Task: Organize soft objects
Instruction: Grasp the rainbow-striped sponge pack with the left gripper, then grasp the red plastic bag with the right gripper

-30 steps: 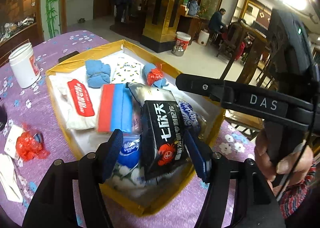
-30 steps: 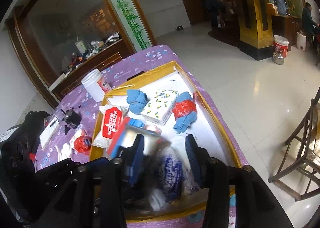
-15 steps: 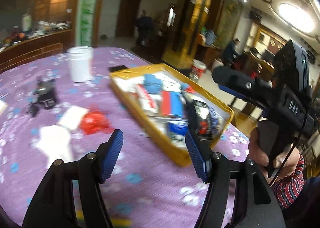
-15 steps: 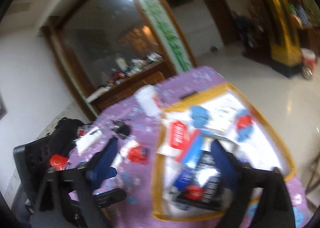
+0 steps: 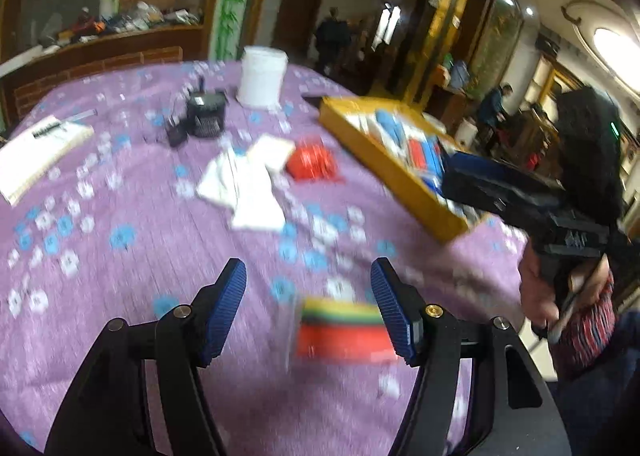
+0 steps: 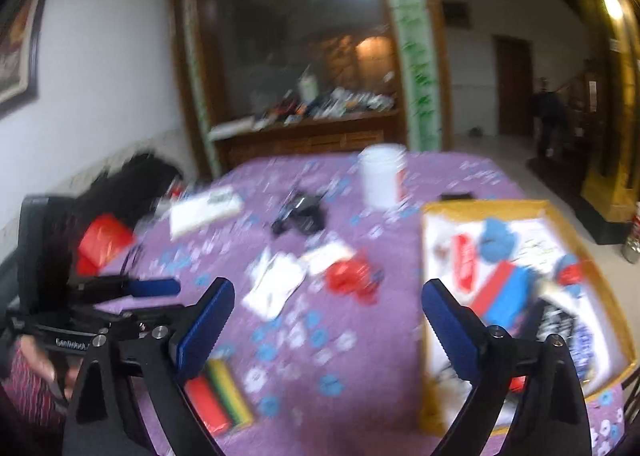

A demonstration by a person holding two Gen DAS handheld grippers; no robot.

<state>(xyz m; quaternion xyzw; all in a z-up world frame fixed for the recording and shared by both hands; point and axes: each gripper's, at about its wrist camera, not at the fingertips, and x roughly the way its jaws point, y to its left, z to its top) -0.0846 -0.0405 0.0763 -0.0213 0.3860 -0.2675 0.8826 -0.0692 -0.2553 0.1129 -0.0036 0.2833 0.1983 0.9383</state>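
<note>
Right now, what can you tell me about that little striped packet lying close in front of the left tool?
The striped packet is a small flat rectangular pack, mostly red with yellow, green and dark bands along one long edge. It looks soft or plastic-wrapped, though blur hides any print. It lies flat on the purple flowered tablecloth, outside the yellow tray, just by the left gripper, whose open jaws are not holding it.

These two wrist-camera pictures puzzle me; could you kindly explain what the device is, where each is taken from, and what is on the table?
A person holds a two-finger claw in each hand, with a fisheye camera on each looking along its fingers. One picture looks out from the left claw, the other from the right claw. Both are open and hold nothing. On the purple flowered tablecloth lie a yellow tray of soft packets, a white tub, white cloths, a red packet and a striped red, yellow and green packet. Both pictures are blurred.
</note>
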